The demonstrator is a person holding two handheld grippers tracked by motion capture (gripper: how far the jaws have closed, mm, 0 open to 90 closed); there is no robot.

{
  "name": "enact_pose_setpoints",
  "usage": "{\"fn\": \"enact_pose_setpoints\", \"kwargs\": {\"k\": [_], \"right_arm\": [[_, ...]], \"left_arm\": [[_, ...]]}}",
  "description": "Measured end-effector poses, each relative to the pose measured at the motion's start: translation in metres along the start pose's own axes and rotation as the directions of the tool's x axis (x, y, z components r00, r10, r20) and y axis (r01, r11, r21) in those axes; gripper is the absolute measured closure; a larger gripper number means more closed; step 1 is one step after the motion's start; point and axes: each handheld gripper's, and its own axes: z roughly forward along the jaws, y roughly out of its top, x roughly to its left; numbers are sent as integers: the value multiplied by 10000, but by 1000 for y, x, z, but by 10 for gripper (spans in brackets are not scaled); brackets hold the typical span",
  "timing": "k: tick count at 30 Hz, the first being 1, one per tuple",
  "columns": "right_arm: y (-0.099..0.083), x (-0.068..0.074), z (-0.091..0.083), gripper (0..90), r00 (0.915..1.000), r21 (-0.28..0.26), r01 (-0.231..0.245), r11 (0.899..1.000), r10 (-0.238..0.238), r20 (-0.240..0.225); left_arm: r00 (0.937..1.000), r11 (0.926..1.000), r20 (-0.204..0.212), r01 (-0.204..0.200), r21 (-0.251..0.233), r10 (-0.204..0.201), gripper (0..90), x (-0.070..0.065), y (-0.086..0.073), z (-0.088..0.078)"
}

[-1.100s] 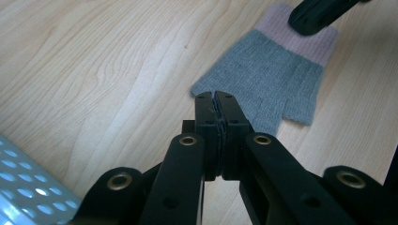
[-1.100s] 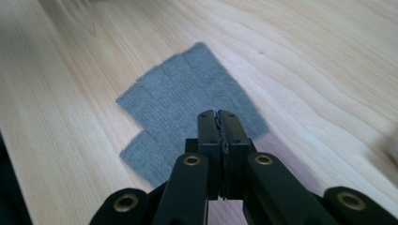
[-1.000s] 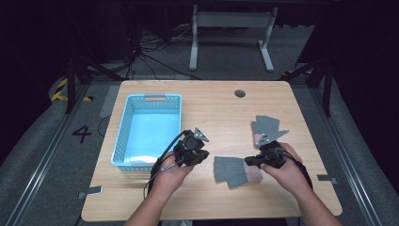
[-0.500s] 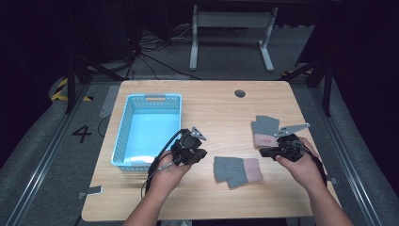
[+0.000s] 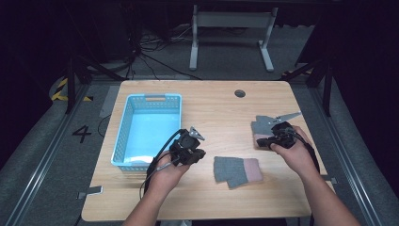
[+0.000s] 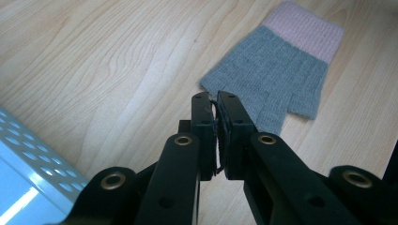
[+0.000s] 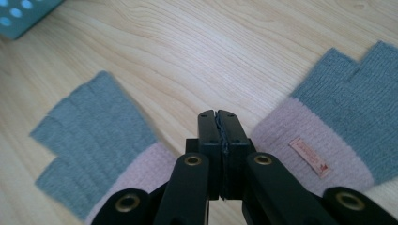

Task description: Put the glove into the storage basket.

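Because our right gripper [image 7: 219, 115] was closed and empty between the near glove [image 5: 237, 170] and the far glove [image 5: 261, 126], it could drag one; our left gripper [image 6: 214, 101], nearly closed, held nothing.

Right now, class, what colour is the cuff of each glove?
Pink, on grey gloves; the right gripper view shows it best.
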Motion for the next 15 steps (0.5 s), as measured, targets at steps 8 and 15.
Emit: {"fn": "enact_pose_setpoints", "kwargs": {"k": [8,15], "right_arm": [[12,-13,29,900,9998,562,-146,9983,139,124],[14,-21,48,900,9991,1014,-317,9943,287,305]], "left_arm": [[10000,10000,2,35,46,-35,856,2,-1,1],[10000,10000,28,44,71,-44,855,3,-1,0]]}}
